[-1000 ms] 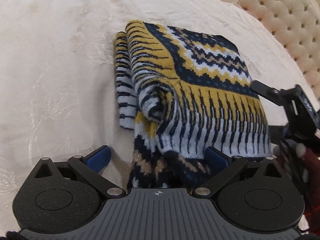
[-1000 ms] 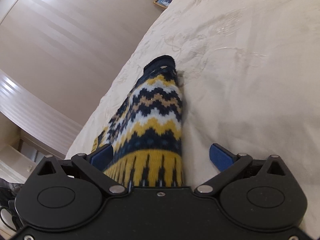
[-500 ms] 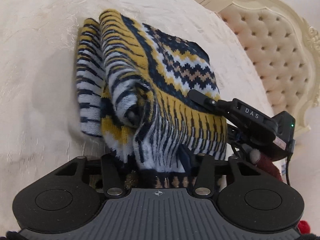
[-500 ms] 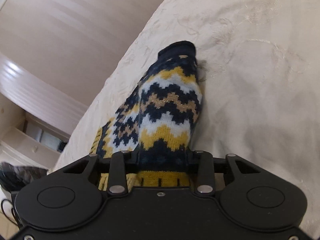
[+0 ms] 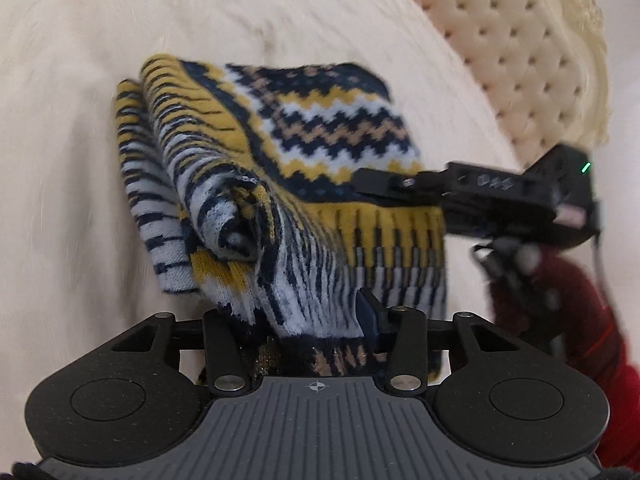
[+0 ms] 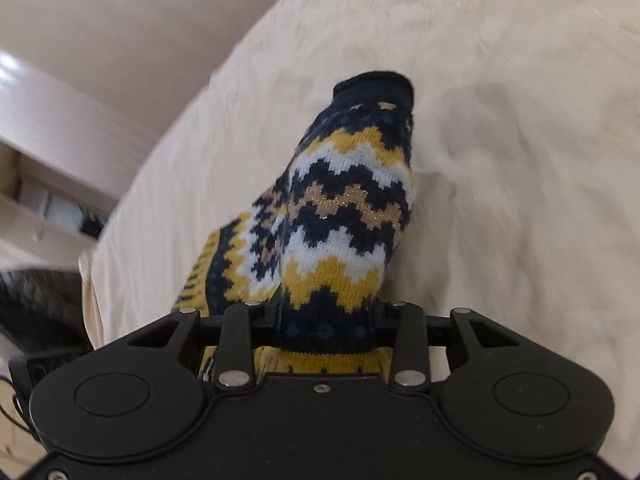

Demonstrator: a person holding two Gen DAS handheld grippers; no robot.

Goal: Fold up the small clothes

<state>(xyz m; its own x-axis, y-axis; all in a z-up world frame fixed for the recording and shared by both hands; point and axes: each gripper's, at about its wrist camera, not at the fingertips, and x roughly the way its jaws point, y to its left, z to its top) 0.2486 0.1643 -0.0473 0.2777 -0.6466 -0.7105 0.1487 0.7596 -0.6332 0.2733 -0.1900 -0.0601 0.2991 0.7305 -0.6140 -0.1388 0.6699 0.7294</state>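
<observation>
- Sweater point(image 5: 304, 184), knitted and half folded, lay on the bed point(image 5: 72, 184), its near hem pinched in the left tongs point(image 5: 304, 320).
- Right tongs point(image 6: 326, 316) gripped another part, jaws easing apart (knit between them), so that side could slip and undo the fold.
- Loose sleeve roll might sag out.
- Bedspread was cream; a tufted headboard point(image 5: 520, 52) and pale wall point(image 6: 120, 20) stood behind.

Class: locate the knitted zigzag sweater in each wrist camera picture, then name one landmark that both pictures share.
Left wrist: sweater fills the centre, its near edge between the left gripper fingers.
Right wrist: sweater rises from the right gripper up the middle.
Shared landmark: cream bedspread.
</observation>
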